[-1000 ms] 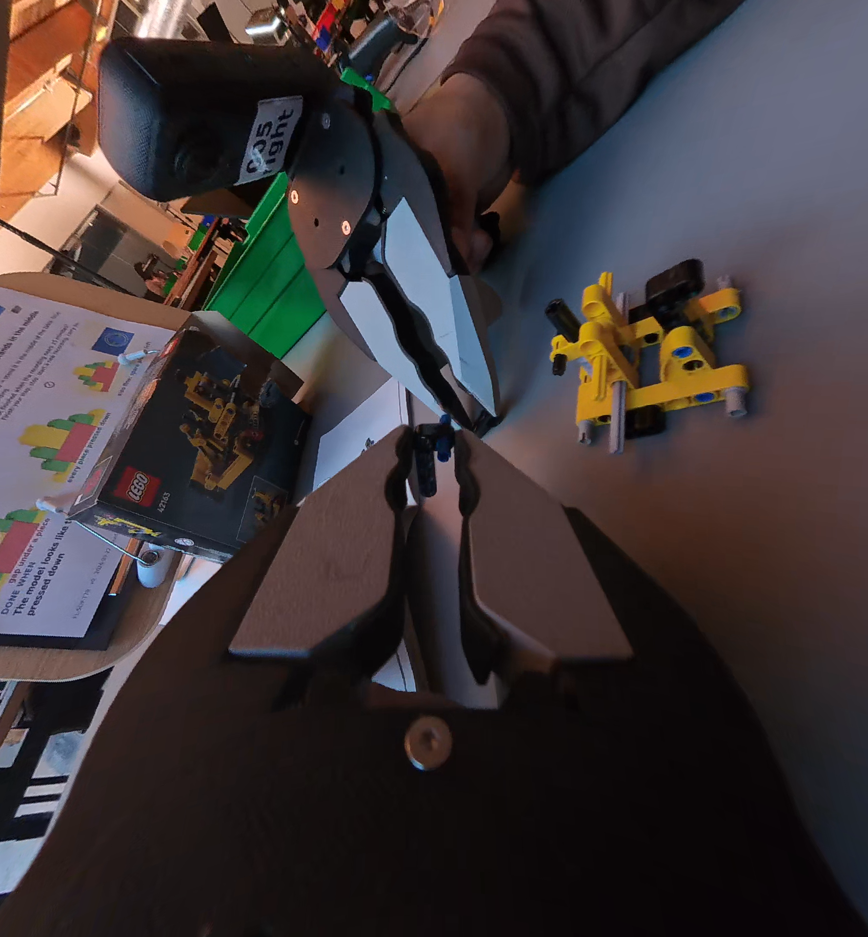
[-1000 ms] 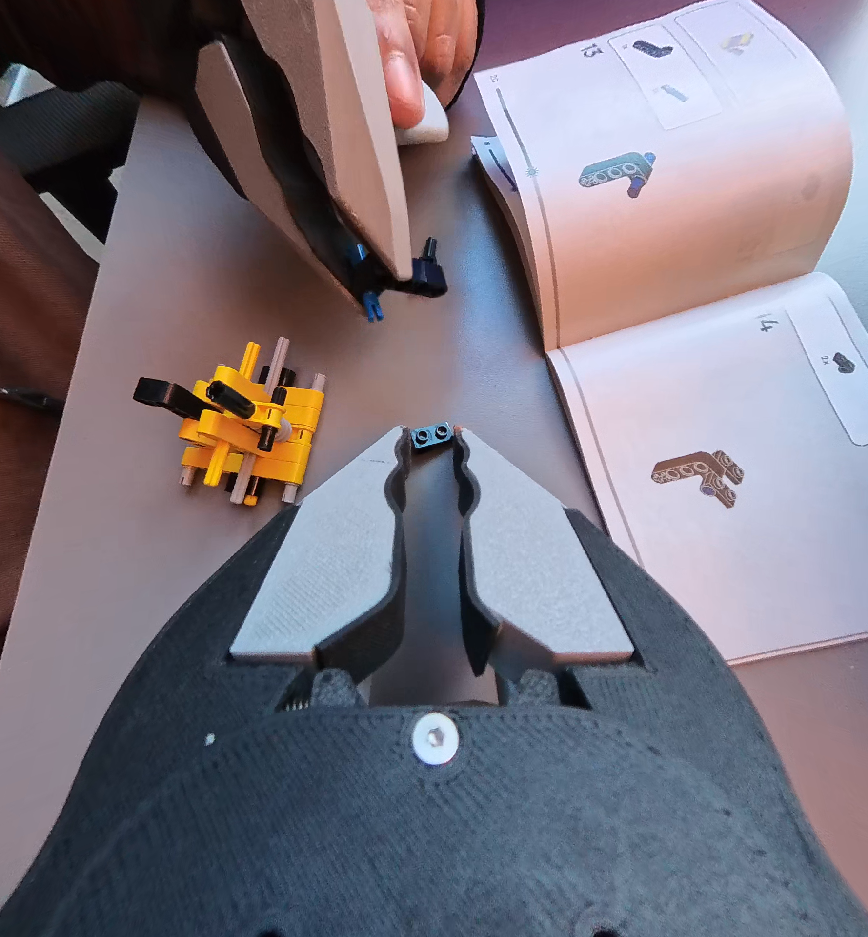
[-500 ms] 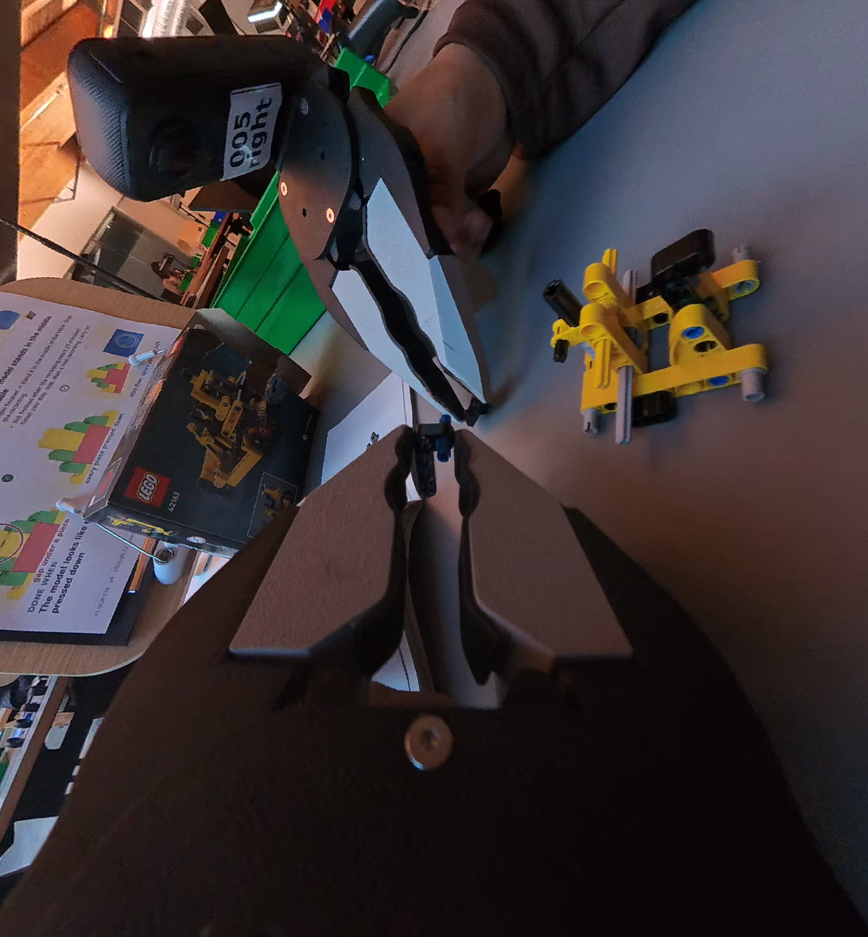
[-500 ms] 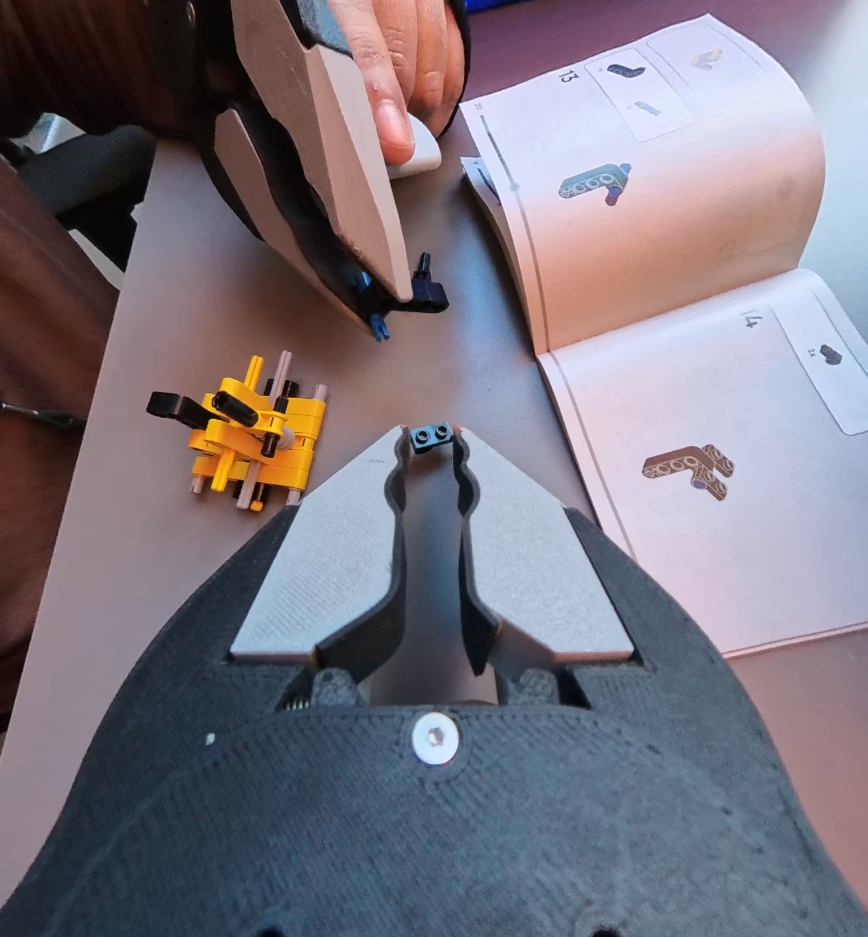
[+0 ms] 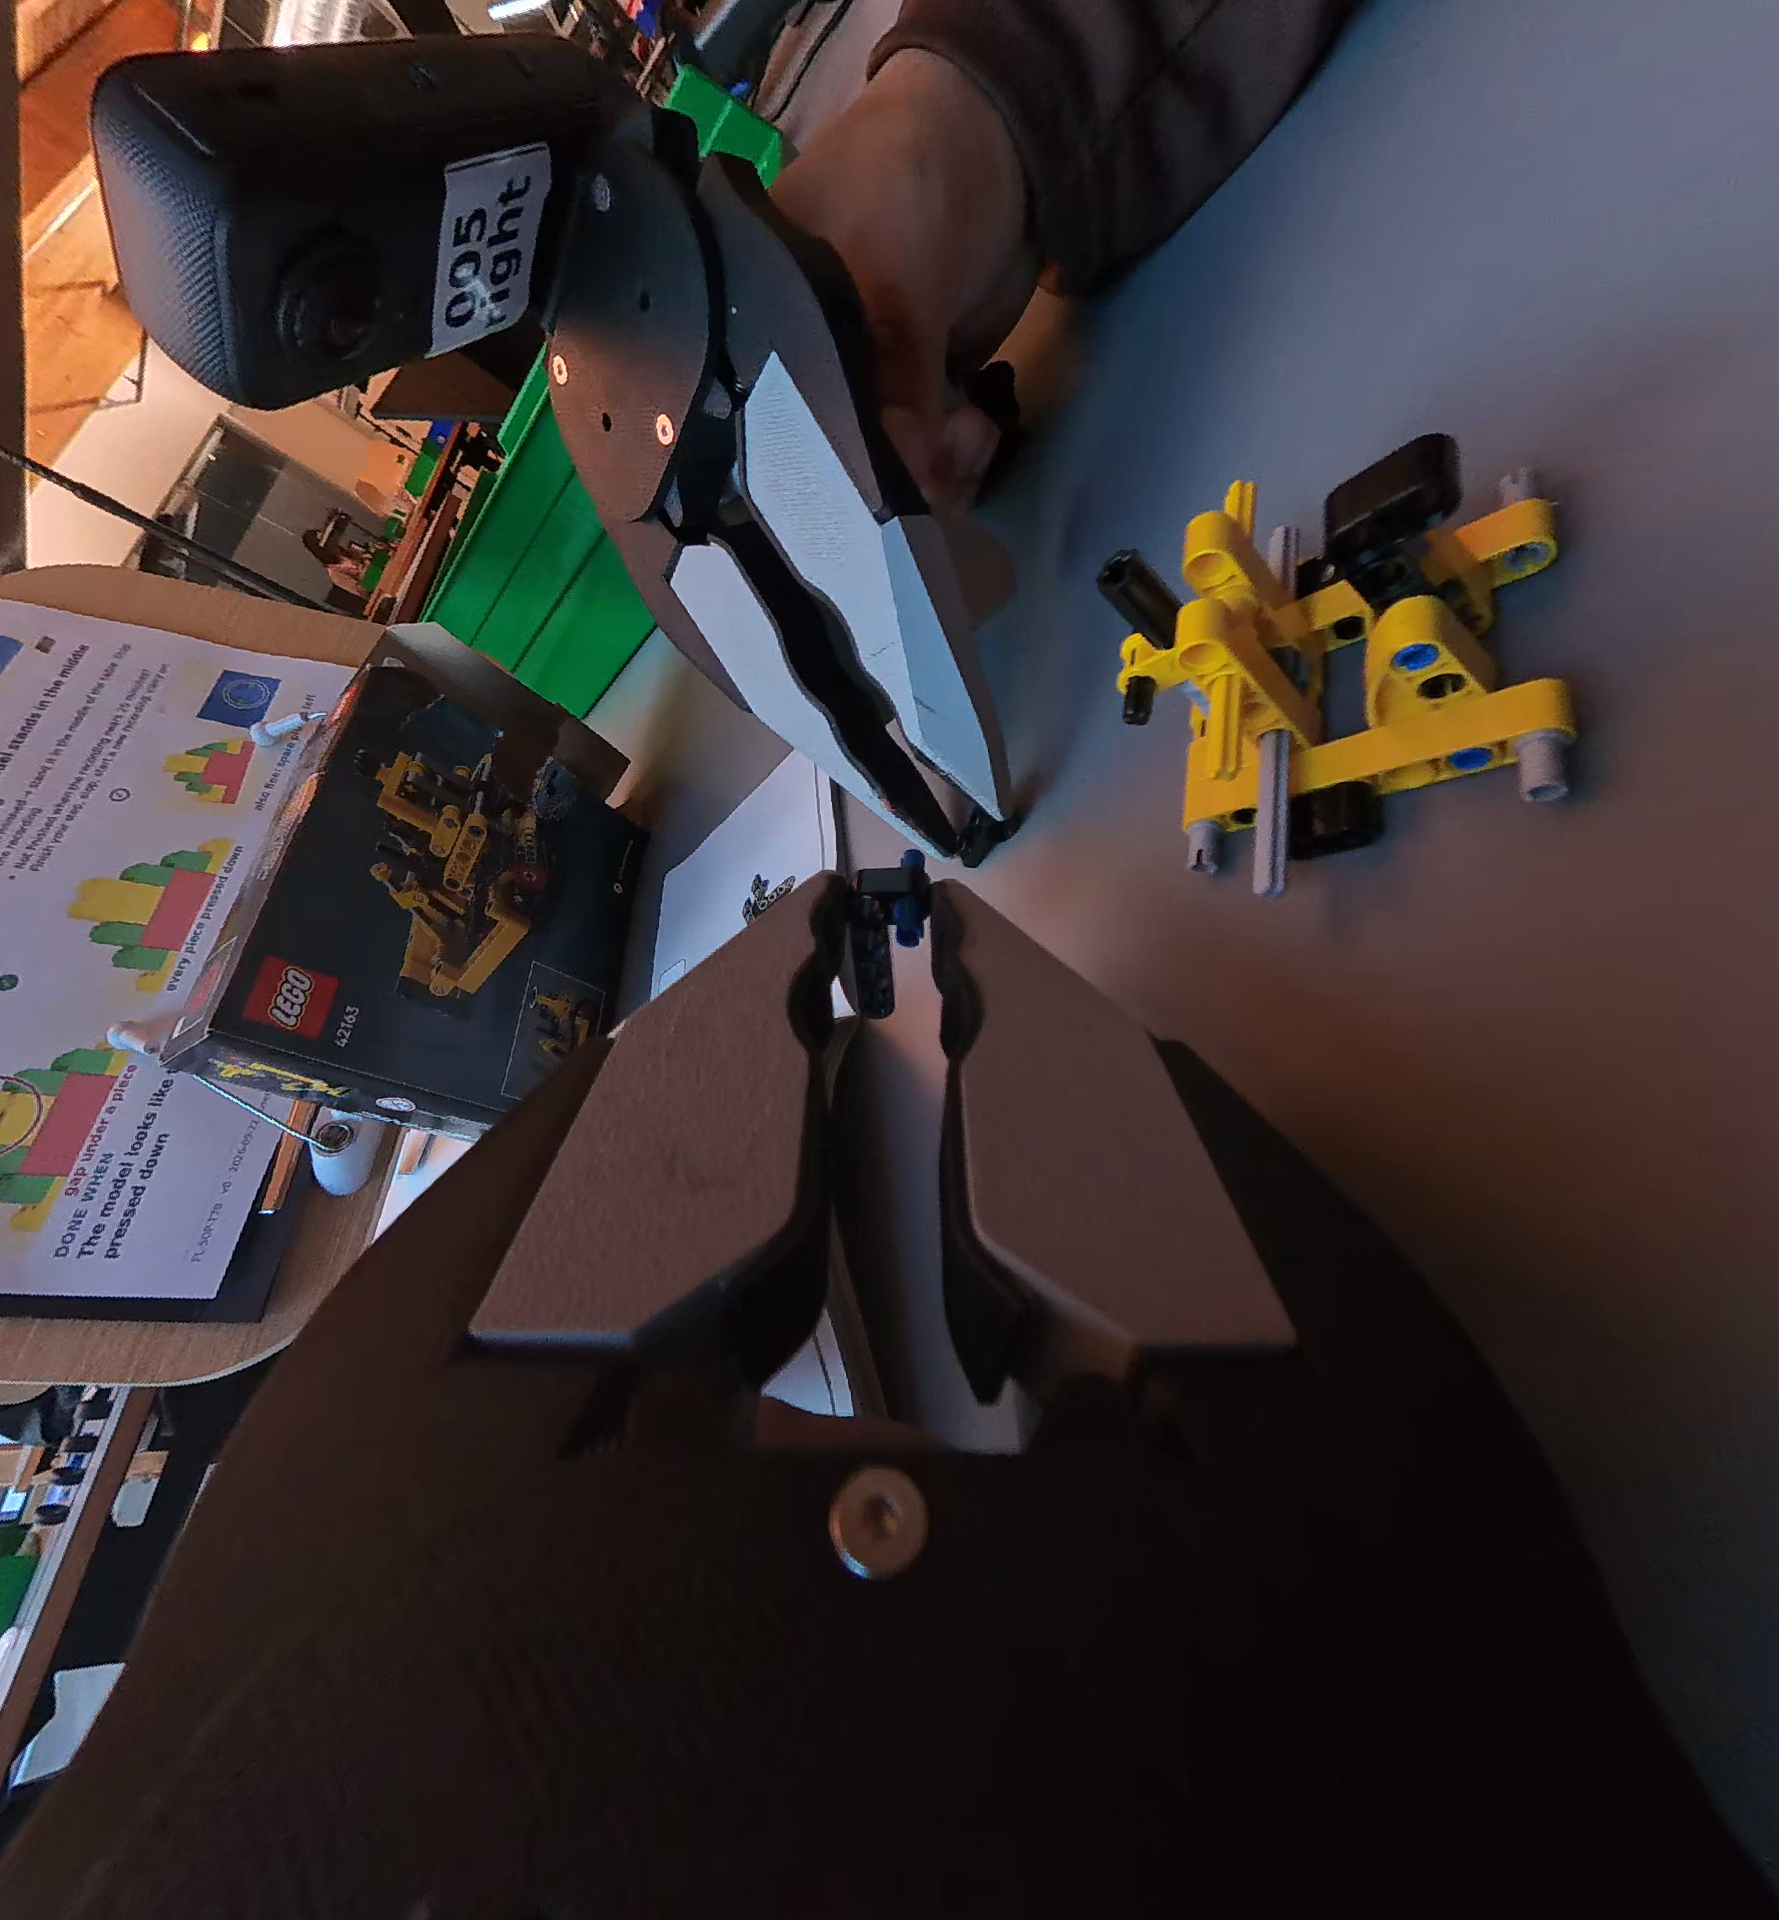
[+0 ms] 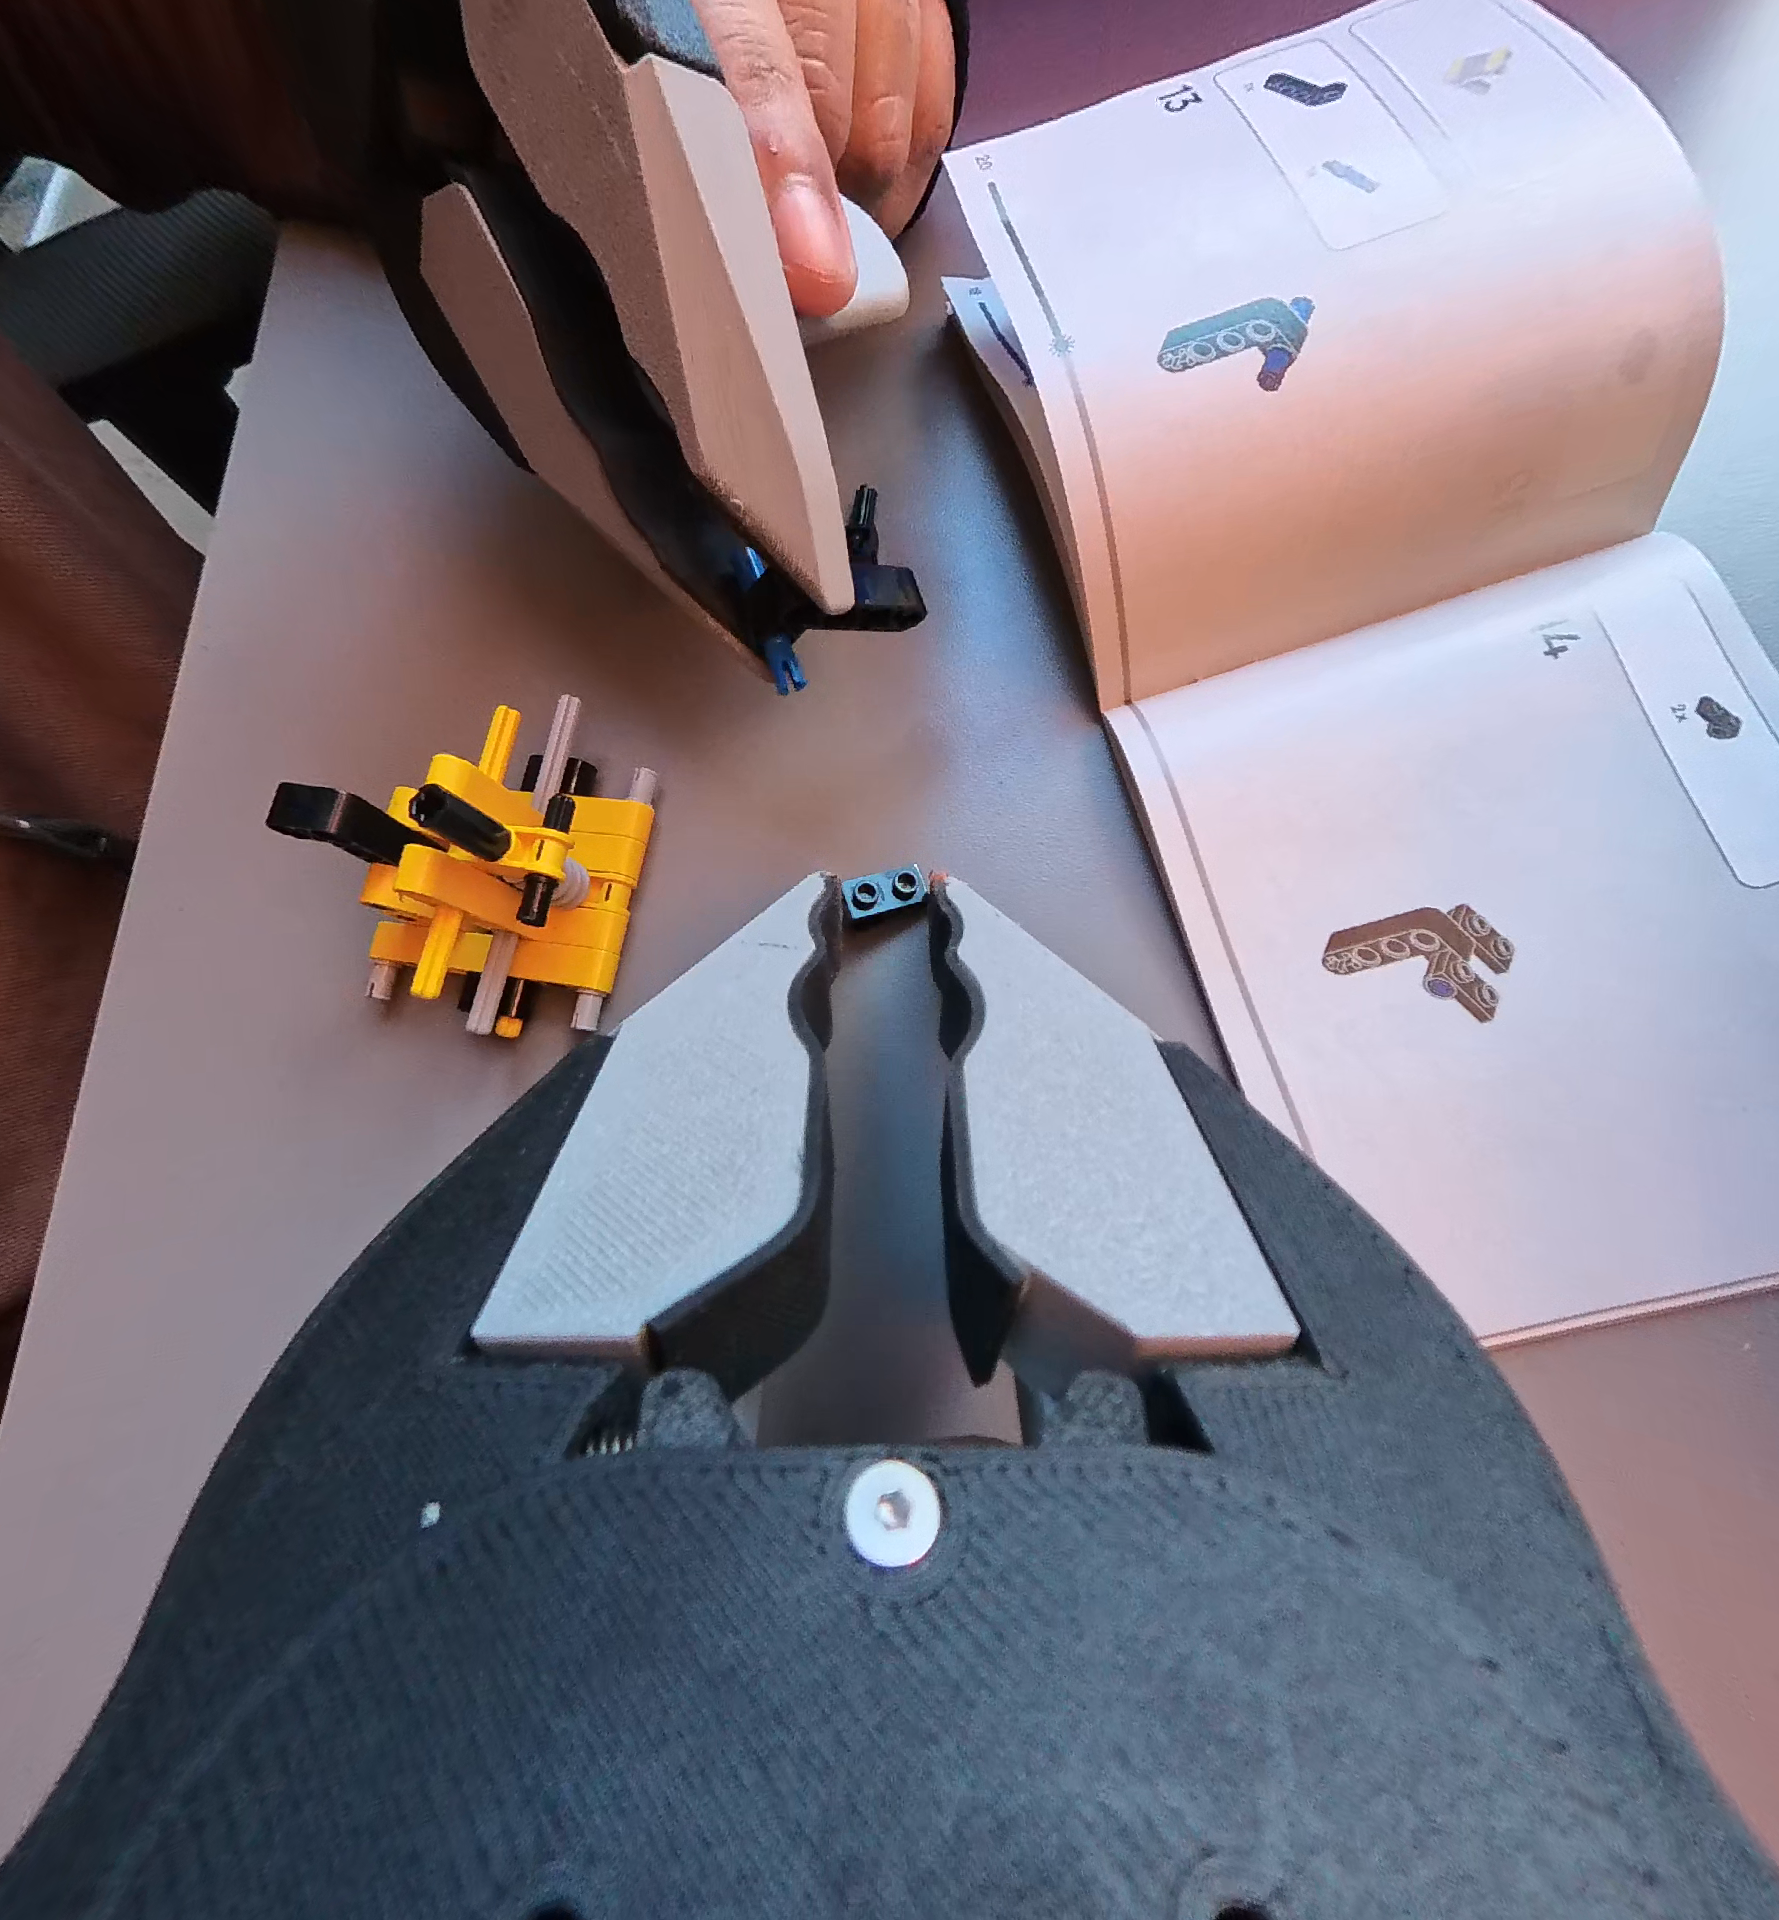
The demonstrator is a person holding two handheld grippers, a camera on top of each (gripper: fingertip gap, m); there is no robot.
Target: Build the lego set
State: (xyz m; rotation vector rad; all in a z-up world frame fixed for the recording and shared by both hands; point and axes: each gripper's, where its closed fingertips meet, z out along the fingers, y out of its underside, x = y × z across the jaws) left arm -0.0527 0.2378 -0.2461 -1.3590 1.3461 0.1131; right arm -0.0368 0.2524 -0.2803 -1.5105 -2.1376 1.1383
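Observation:
My left gripper (image 5: 880, 902) is shut on a black angled beam with a blue pin (image 5: 877, 940). It also shows in the right wrist view (image 6: 812, 623), a hand on it, the beam (image 6: 880, 601) just above the grey table (image 6: 345, 1143). My right gripper (image 6: 883, 894) is shut on a small black two-hole connector (image 6: 882, 896). In the left wrist view its tips (image 5: 984, 831) hang close above and to the right of the beam, apart from it. The yellow part-built model (image 6: 511, 883) lies on the table, left of both grippers; it also shows in the left wrist view (image 5: 1352, 675).
An open instruction booklet (image 6: 1436, 675) lies on the table to the right. A black Lego box (image 5: 407, 904) leans on a printed sheet (image 5: 54, 935) on a wooden stand. Green bins (image 5: 542, 561) stand behind. A person's sleeve (image 6: 33, 727) borders the table's left edge. About 5 cm separates my left fingertips from my right.
Both grippers keep their pieces. They have only drifted slightly; the right gripper's tip stays close to the beam in the left gripper. The yellow model has not moved.

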